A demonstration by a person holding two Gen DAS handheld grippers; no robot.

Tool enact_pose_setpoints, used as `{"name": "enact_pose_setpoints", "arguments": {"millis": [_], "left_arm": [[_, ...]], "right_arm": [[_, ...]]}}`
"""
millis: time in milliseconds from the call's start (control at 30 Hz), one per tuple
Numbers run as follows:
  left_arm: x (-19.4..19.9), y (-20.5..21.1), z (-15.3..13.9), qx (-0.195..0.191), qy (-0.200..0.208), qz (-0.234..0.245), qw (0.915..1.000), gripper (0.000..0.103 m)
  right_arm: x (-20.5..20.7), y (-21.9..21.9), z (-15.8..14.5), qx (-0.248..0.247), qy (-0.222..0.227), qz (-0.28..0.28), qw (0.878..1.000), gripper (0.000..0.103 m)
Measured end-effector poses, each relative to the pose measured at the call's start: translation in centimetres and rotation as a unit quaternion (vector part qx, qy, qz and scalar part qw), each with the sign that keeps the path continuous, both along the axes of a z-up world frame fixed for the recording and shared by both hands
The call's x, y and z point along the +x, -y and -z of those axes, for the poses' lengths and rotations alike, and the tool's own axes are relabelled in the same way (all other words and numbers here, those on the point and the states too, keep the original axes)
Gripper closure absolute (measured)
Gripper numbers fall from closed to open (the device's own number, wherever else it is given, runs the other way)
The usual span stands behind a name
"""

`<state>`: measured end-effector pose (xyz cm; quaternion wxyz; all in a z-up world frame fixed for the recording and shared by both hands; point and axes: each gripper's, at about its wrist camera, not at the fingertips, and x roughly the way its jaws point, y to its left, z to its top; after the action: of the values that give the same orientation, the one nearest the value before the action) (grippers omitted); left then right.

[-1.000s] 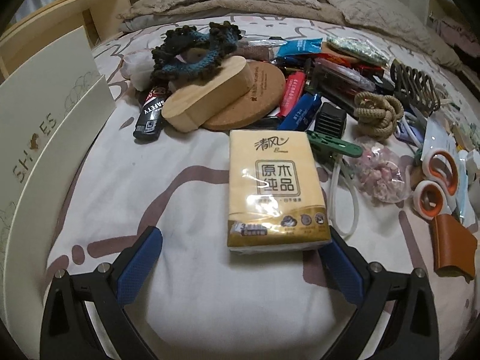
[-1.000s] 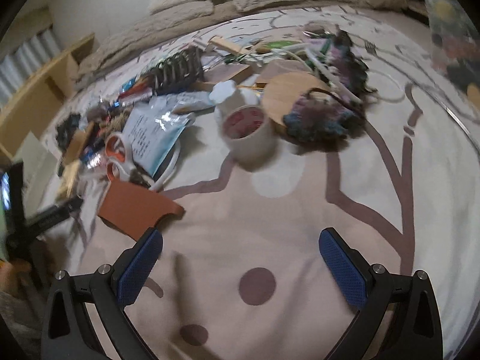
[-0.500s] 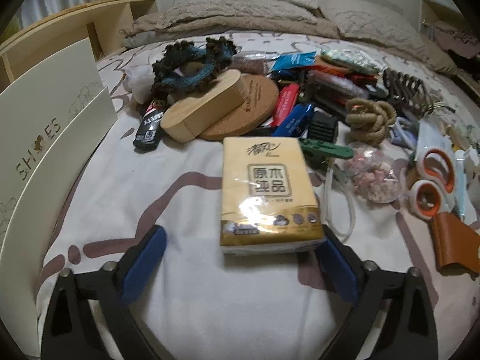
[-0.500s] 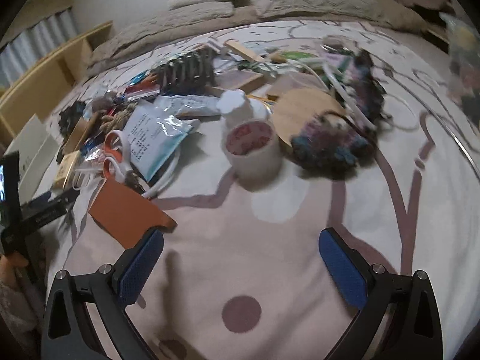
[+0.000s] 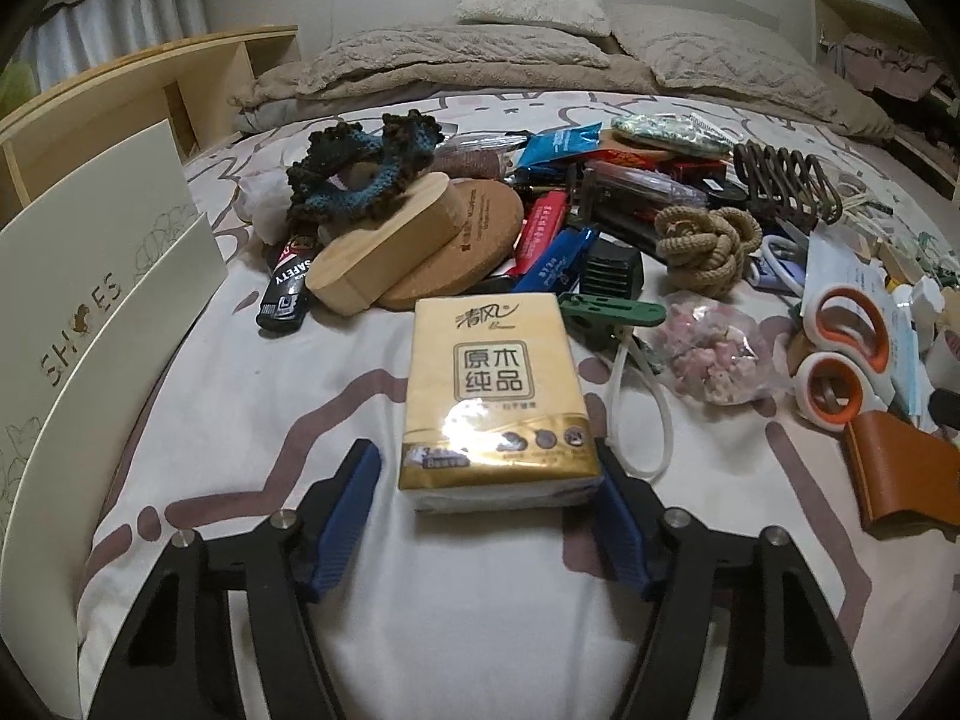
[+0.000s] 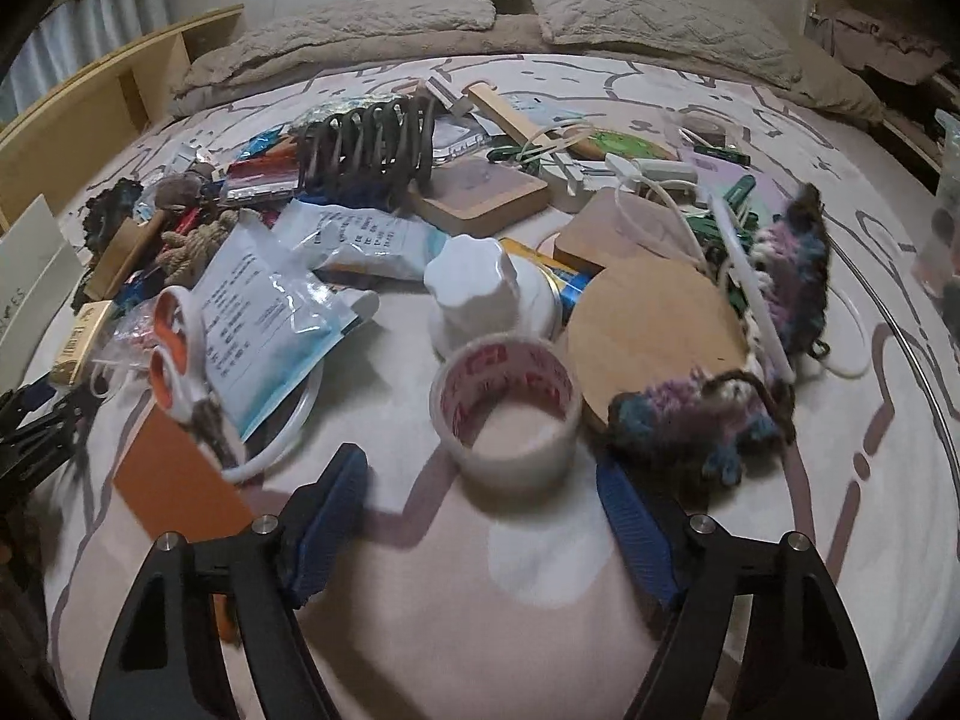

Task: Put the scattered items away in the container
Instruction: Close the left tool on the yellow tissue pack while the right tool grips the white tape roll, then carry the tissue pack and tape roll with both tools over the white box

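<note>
Barely started: clutter still covers the patterned bedsheet point(image 5: 240, 396), and nothing is shown inside the cream cardboard shoe box point(image 5: 90, 276) at far left.

Left gripper point(image 5: 489, 495) has just been closing around the yellow tissue pack point(image 5: 495, 384); right pad touching, left pad apart.

Right gripper point(image 6: 480, 516) has just been closing, half-wide, near the clear tape roll point(image 6: 507, 411), not gripping.

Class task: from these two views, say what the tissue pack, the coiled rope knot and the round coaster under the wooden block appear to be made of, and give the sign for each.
Tissue pack: glossy plastic film, shown by the glare; presumably paper inside.
Rope knot: matte twisted fibre, perhaps jute or cotton; strands visible.
Round coaster: probably cork, from its speckled tan, dull surface.
</note>
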<state>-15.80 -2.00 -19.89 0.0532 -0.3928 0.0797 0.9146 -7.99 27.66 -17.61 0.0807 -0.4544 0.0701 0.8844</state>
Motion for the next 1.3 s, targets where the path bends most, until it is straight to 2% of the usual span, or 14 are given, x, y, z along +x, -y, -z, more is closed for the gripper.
{"name": "enact_pose_setpoints", "arguments": {"millis": [267, 500, 667, 900, 1100, 1300], "left_arm": [[0.2, 1.1, -0.2, 0.034, -0.007, -0.009, 0.9994, 0.049], [0.4, 1.4, -0.4, 0.047, -0.010, -0.011, 0.9988, 0.050], [1.1, 1.6, -1.0, 0.052, -0.030, -0.007, 0.9982, 0.050], [2.7, 2.3, -2.5, 0.100, -0.038, 0.007, 0.9942, 0.051], [4.4, 1.8, -2.9, 0.097, -0.025, 0.010, 0.9949, 0.051], [6.9, 0.9, -3.4, 0.091, -0.017, 0.017, 0.9956, 0.051]], "right_arm": [[0.5, -1.0, -0.1, -0.011, -0.027, 0.018, 0.999, 0.057], [1.7, 0.2, -0.4, -0.003, -0.045, 0.007, 0.999, 0.058], [3.3, 3.1, -0.6, 0.052, -0.050, -0.021, 0.997, 0.058], [4.4, 5.4, -0.4, 0.095, -0.056, -0.048, 0.993, 0.058], [5.1, 5.9, -1.0, 0.102, -0.077, -0.053, 0.990, 0.058], [6.6, 7.5, -2.8, 0.133, -0.106, -0.057, 0.984, 0.058]]}}
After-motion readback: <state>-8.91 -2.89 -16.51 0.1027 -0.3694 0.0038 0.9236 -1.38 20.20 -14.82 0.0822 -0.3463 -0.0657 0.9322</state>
